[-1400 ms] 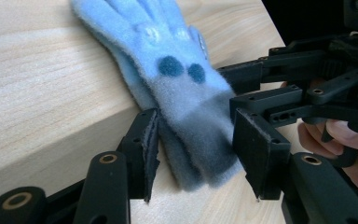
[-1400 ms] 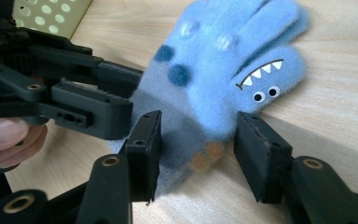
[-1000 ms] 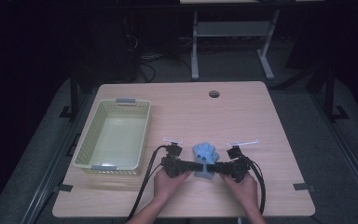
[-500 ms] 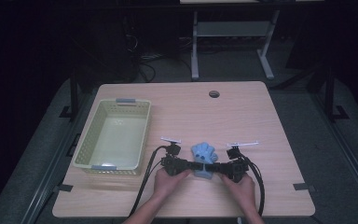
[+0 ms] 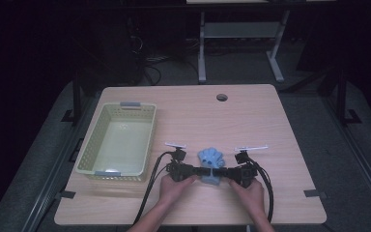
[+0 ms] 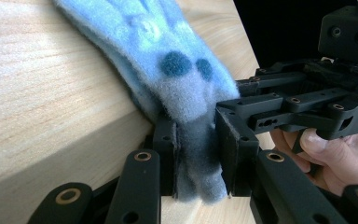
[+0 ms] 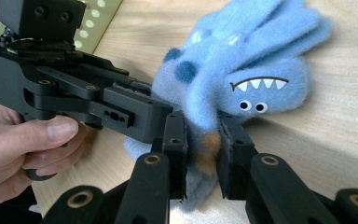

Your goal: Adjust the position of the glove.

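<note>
Dark room surrounds a pale wooden table [image 5: 251,121]. Near its front edge, at the middle, lies a fuzzy blue plush toy [image 5: 210,161] with dark spots, white teeth and small eyes. A person's two hands meet at it, one from each side. Left gripper [image 6: 196,156] has just been closing, and its jaws now pinch a flap of the toy. Right gripper [image 7: 201,154] has likewise been closing and pinches another flap. To the far left, well apart, sits a pale green basket [image 5: 89,154].
</note>
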`<act>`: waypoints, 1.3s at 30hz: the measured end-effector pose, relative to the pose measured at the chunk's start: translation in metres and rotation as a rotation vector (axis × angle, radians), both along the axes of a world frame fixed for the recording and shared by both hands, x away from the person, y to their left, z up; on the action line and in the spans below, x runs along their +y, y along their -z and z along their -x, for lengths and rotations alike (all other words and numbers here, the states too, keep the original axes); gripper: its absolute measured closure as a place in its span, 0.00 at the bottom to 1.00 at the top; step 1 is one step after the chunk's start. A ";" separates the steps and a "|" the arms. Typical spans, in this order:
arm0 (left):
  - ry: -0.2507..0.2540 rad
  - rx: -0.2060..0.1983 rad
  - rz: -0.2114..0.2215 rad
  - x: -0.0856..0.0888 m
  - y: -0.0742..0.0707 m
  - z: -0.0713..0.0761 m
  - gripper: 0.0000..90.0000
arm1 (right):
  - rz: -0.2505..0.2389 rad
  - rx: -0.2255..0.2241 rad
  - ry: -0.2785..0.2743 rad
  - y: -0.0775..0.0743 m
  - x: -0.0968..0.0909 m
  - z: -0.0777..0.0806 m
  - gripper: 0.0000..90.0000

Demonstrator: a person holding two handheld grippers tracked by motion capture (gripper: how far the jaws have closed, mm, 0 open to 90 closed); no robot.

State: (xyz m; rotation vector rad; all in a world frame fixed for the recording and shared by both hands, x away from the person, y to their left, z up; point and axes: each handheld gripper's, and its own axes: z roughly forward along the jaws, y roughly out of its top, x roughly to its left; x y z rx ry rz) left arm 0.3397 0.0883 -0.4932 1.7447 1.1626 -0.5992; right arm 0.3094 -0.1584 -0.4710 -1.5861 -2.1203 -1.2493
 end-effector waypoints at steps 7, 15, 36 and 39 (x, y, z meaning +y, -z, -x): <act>-0.001 -0.007 0.009 -0.001 -0.002 0.002 0.79 | -0.011 -0.005 0.002 -0.002 -0.002 0.000 0.84; -0.001 -0.019 0.022 -0.002 -0.007 0.002 0.79 | -0.016 -0.017 0.001 -0.009 -0.005 0.001 0.85; 0.017 -0.062 0.049 0.002 -0.026 0.006 0.79 | -0.047 -0.055 -0.004 -0.024 -0.004 0.006 0.85; 0.020 -0.070 0.050 0.003 -0.028 0.005 0.79 | -0.051 -0.058 -0.005 -0.026 -0.004 0.006 0.85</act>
